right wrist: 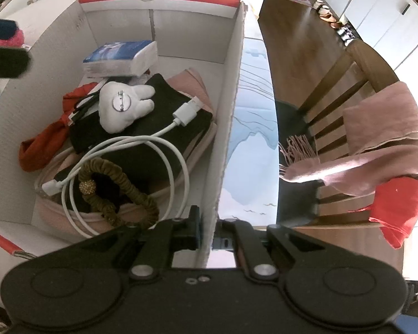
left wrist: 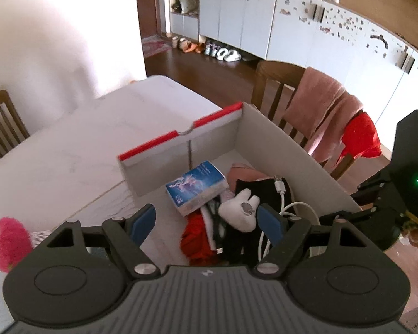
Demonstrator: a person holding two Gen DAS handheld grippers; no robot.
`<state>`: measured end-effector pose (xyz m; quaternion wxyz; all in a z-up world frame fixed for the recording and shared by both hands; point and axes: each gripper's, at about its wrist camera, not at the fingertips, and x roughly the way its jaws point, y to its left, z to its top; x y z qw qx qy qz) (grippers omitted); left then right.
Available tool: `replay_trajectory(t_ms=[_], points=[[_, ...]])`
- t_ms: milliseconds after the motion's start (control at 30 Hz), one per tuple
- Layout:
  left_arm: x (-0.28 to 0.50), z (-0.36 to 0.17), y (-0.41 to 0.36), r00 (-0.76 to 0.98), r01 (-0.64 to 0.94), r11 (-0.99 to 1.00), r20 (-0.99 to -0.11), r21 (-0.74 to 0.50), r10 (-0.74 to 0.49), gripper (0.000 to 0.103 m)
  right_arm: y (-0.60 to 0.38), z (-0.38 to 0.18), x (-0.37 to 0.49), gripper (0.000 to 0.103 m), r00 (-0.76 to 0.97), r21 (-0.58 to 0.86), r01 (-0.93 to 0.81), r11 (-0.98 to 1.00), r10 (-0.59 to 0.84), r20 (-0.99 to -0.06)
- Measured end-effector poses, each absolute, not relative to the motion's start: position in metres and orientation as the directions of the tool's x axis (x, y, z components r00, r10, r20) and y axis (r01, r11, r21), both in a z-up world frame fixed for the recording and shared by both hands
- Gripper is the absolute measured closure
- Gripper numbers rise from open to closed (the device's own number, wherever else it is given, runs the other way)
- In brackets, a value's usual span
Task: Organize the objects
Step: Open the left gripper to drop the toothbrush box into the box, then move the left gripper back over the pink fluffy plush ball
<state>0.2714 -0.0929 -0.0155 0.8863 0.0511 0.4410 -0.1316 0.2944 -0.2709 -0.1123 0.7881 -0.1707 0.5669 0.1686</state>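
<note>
- The white table (left wrist: 69,144) carried an open cardboard box (right wrist: 231,89) with red-trimmed flaps.
- The right gripper (right wrist: 206,236) had its jaws clamped narrow on the box's wall at 6 o'clock.
- The left gripper (left wrist: 206,222) hung over the box, jaws wide with nothing between them.
- Inside, a blue tissue pack (right wrist: 119,58) lay at 12 o'clock, a white plush tooth (right wrist: 122,105) at center on black cloth (right wrist: 153,128).
- A white cable (right wrist: 136,150) coiled toward 6 o'clock beside an olive scrunchie (right wrist: 119,192).

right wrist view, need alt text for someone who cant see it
The right gripper is shut on the side wall of a white cardboard box on a table. Inside lie a white charging cable, a white plush toy, a blue tissue pack and folded clothes.
</note>
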Motion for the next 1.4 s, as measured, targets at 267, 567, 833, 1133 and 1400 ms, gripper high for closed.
replay_trajectory(t_ms=[267, 567, 833, 1133, 1400], points=[[0.248, -0.001, -0.048, 0.611, 0.221, 0.975, -0.774, -0.037, -0.168, 0.019, -0.273, -0.11, 0.294, 0.098, 0.301, -0.071, -0.446, 0.892, 0.075, -0.951], [0.229, -0.009, 0.017, 0.63, 0.106, 0.994, -0.774, 0.006, -0.063, 0.002, -0.271, -0.111, 0.295, 0.098, 0.298, -0.079, -0.431, 0.899, 0.059, -0.953], [0.239, -0.025, 0.081, 0.629, -0.029, 0.996, -0.773, 0.079, 0.08, 0.0, -0.268, -0.11, 0.295, 0.097, 0.295, -0.085, -0.412, 0.907, 0.045, -0.954], [0.277, -0.06, 0.145, 0.56, -0.113, 0.989, -0.816, 0.097, 0.144, 0.0, -0.269, -0.112, 0.295, 0.096, 0.291, -0.086, -0.392, 0.916, 0.035, -0.956], [0.315, -0.081, 0.165, 0.533, -0.114, 0.986, -0.831, 0.118, 0.161, 0.0, -0.268, -0.115, 0.297, 0.095, 0.277, -0.087, -0.377, 0.922, 0.023, -0.96]])
